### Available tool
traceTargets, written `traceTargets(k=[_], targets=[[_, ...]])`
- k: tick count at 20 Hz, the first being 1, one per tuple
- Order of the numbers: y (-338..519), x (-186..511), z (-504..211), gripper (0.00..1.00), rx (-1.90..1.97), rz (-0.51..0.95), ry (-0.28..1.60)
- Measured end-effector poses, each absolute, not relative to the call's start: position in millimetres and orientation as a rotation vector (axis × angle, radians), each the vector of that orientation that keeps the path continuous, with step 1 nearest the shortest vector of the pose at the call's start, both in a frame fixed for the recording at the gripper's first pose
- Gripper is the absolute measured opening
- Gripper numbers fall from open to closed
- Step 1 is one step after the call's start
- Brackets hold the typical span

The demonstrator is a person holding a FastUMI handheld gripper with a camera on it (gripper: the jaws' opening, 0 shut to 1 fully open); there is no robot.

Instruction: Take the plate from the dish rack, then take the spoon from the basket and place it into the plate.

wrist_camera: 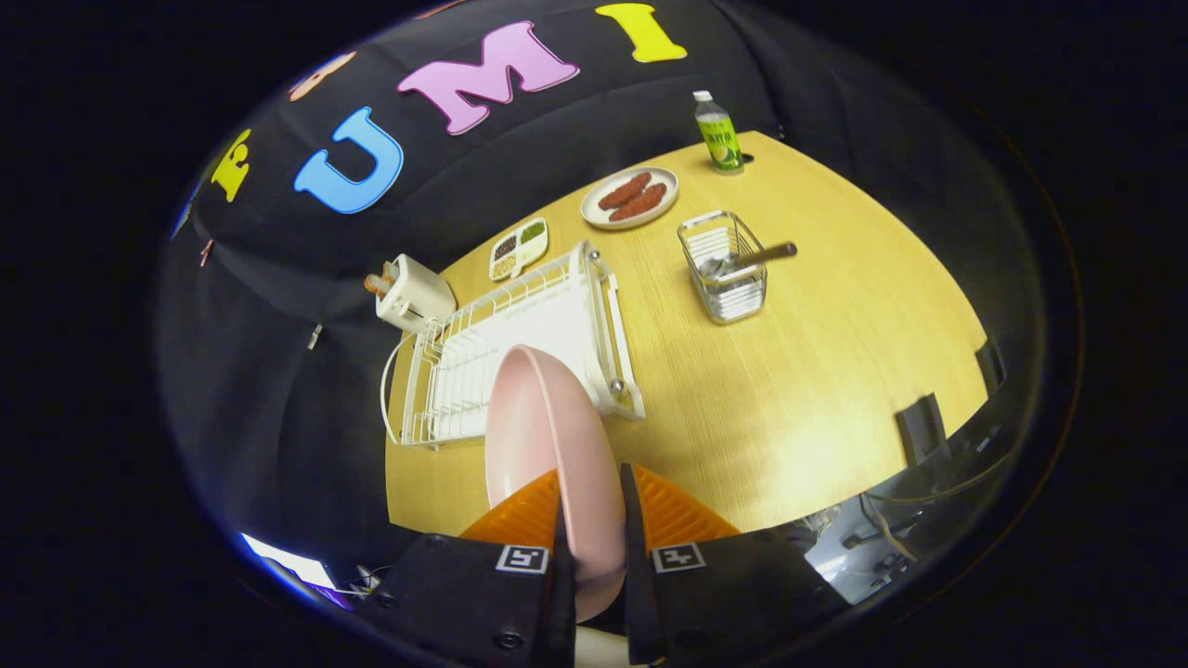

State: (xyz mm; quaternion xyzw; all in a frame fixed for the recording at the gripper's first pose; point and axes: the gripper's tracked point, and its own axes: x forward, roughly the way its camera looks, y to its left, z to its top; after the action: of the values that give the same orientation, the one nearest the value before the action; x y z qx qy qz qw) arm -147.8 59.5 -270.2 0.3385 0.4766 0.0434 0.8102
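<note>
**Pink plate pinched edge-on, held up over the table**

The wooden table (789, 390) spreads wide under everything. On it, just beyond the fingers, sits the white wire dish rack (520, 353), with the plate no longer in its slots. The pink plate (548, 445) stands on edge, rising from between the fingers and overlapping the rack's near end. The gripper (591, 520) is closed on the plate's rim, one finger pressed to each face. Well apart from the rack stands the small wire basket (724, 269), and the spoon (752, 258) lies in it, its dark handle poking out over the rim. Farther back are a plate of sausages (630, 198), a small divided tray (518, 249), a white toaster (413, 292) beside the rack's far corner, and a green bottle (719, 134).
</note>
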Motion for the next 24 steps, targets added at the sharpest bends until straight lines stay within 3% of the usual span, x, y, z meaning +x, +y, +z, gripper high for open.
traceTargets(k=[12, 20, 22, 24], targets=[[118, -169, -390, 0.26, 0.867, 0.145, 1.184], [151, -130, -404, 0.25, 0.991, 0.183, 1.144], [147, -129, -412, 0.28, 0.929, 0.159, 1.163], [146, -129, -416, 0.38, 0.874, 0.155, 1.166]])
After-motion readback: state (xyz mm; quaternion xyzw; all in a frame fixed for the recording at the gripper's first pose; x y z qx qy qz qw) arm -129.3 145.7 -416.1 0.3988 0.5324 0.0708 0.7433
